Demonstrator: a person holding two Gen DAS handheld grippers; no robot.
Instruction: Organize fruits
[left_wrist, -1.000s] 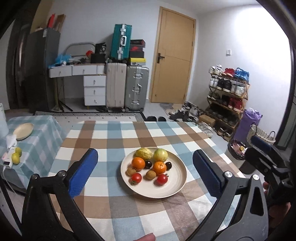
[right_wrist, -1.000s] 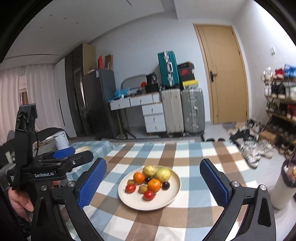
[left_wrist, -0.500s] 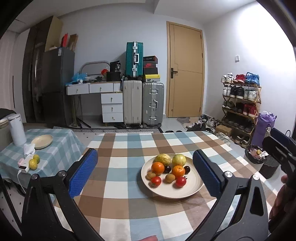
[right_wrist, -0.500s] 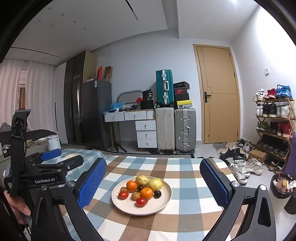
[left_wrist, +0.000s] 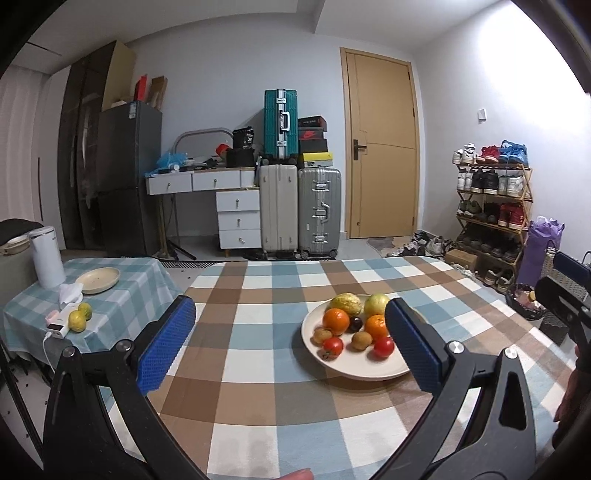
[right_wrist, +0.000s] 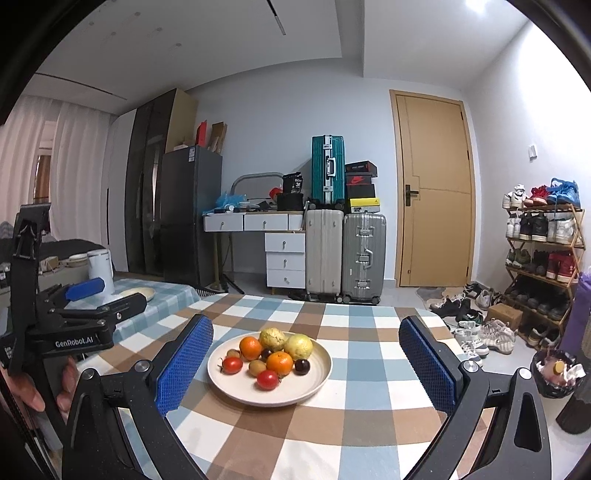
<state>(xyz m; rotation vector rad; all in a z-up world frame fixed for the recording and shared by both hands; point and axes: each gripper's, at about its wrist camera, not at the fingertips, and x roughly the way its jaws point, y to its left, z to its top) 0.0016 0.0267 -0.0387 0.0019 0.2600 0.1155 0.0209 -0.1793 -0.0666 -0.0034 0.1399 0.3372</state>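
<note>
A cream plate (left_wrist: 347, 371) (right_wrist: 317, 380) sits on the checked table and holds two oranges (left_wrist: 336, 320) (right_wrist: 250, 348), two yellow-green fruits (left_wrist: 376, 304) (right_wrist: 298, 346), tomatoes (left_wrist: 383, 347) (right_wrist: 267, 379), small brown fruits and dark plums. My left gripper (left_wrist: 290, 347) hangs open above the table, its right pad in front of the plate's right side. My right gripper (right_wrist: 306, 363) is open too, with the plate seen between its blue pads (right_wrist: 183, 365). Neither holds anything. In the right wrist view the left gripper's body (right_wrist: 66, 321) shows at the left, held by a hand.
A side table (left_wrist: 122, 295) at the left carries an empty cream plate (left_wrist: 98, 280), a white kettle (left_wrist: 46, 256), two yellow-green fruits (left_wrist: 79, 317) and a small device. Suitcases, drawers, a fridge and a door stand behind. A shoe rack (left_wrist: 493, 210) and bins are at the right.
Both cameras have tilted up and shifted left, so the plate sits further right in the left wrist view. Both grippers stay open and the fruit has not moved.
</note>
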